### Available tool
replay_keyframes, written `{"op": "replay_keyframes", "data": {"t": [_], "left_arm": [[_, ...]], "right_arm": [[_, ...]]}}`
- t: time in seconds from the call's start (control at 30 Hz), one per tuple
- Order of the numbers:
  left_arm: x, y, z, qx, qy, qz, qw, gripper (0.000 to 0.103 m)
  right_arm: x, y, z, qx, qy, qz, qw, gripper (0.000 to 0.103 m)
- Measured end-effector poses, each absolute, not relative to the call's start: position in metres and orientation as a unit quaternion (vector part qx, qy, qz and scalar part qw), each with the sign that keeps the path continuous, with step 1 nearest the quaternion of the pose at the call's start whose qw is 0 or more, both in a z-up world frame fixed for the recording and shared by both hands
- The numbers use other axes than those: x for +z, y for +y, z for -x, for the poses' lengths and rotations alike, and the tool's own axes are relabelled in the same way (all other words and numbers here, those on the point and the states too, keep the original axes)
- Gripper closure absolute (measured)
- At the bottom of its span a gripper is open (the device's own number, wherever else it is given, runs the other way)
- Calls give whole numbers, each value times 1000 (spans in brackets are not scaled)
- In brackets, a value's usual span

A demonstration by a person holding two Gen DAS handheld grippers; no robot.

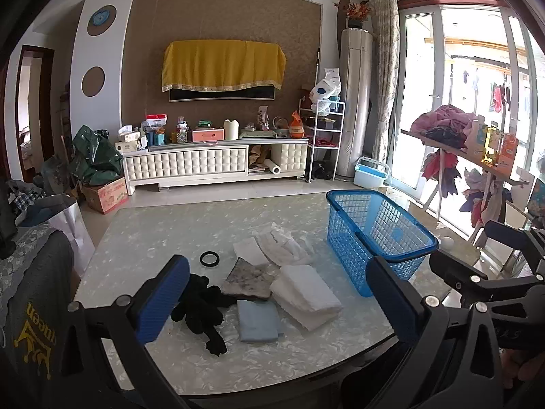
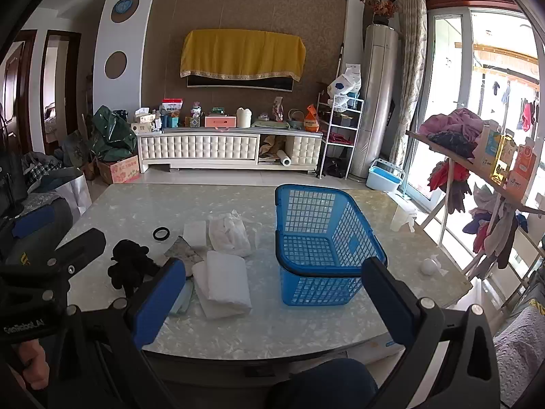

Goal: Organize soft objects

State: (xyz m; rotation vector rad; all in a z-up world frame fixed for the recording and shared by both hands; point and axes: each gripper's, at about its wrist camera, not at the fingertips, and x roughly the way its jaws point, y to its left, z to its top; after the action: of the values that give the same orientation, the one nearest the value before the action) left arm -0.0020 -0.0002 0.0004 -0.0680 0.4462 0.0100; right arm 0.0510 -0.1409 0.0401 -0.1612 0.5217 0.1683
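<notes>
Lengthwise, white folded towel point(image 1: 306, 294) toward blue basket point(image 1: 378, 235)

The right gripper point(image 2: 272, 293) is held above the near edge of the pale marbled counter point(image 2: 143, 204), its blue-padded jaws spread wide with nothing between them. Just beyond the right jaw a blue plastic lattice basket point(image 2: 320, 238) is set upright on the counter, with nothing seen inside it. To its left a folded white towel point(image 2: 223, 284) is laid, and behind it a crumpled white cloth point(image 2: 230, 235) and a small white folded square point(image 2: 195, 233). A grey mottled cloth point(image 2: 185, 254) and a light blue folded cloth point(image 2: 180, 301) are partly hidden by the left jaw. A bunched black fabric piece point(image 2: 131, 267) and a black ring point(image 2: 161, 233) lie further left. The left gripper point(image 2: 51, 266) is seen at the left edge.
</notes>
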Motion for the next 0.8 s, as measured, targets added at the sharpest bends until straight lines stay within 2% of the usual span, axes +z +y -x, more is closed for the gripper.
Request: {"op": "replay_keyframes", "data": {"t": [0.8], "left_arm": [[6,-2,3,2,221,29,975,0]], "right_arm": [[41,-140,-51,81,259,82,959,0]]}}
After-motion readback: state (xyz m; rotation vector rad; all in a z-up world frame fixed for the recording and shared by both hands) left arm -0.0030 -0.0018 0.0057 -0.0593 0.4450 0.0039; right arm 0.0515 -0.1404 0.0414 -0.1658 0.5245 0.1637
